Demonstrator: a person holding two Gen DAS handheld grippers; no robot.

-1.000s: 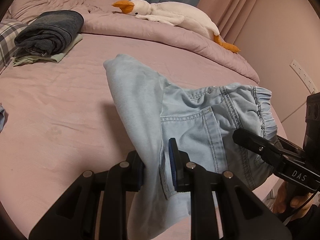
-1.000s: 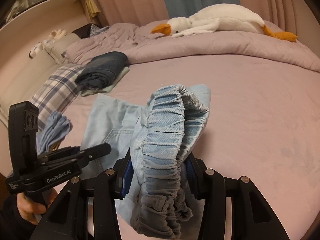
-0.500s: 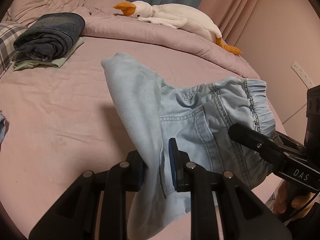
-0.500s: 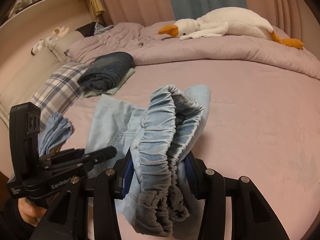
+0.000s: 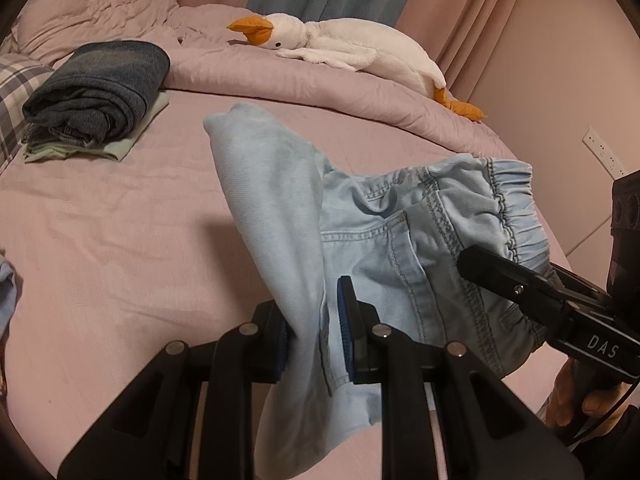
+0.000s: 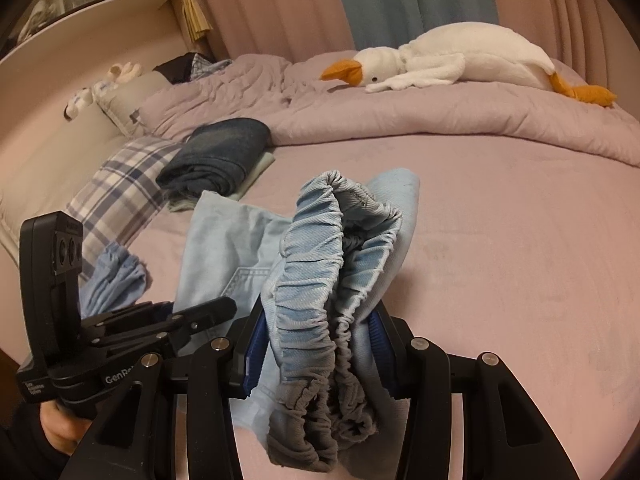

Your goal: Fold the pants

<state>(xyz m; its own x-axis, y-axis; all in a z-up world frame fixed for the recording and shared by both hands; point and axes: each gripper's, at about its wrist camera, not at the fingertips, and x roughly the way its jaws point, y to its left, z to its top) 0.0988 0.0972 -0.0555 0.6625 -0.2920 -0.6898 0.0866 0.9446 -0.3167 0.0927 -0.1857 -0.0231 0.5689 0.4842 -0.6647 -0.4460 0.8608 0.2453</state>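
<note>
A: We have the left tool (image 5: 313, 334) clamped on a folded edge of the light blue pants (image 5: 280, 216), near the back pocket.

B: And our right tool (image 6: 316, 354) is closed on the bunched elastic waistband (image 6: 320, 248), which is gathered in thick folds between the blue pads.

A: So the pants hang between our two tools, lifted above the pink bed (image 5: 100, 220), with the far end draped toward the mattress.

B: Beyond them we see a stack of folded dark clothes (image 5: 100, 88) near the plaid pillow (image 6: 116, 188), and a plush goose (image 6: 448, 64) lying on the rumpled duvet.
</note>
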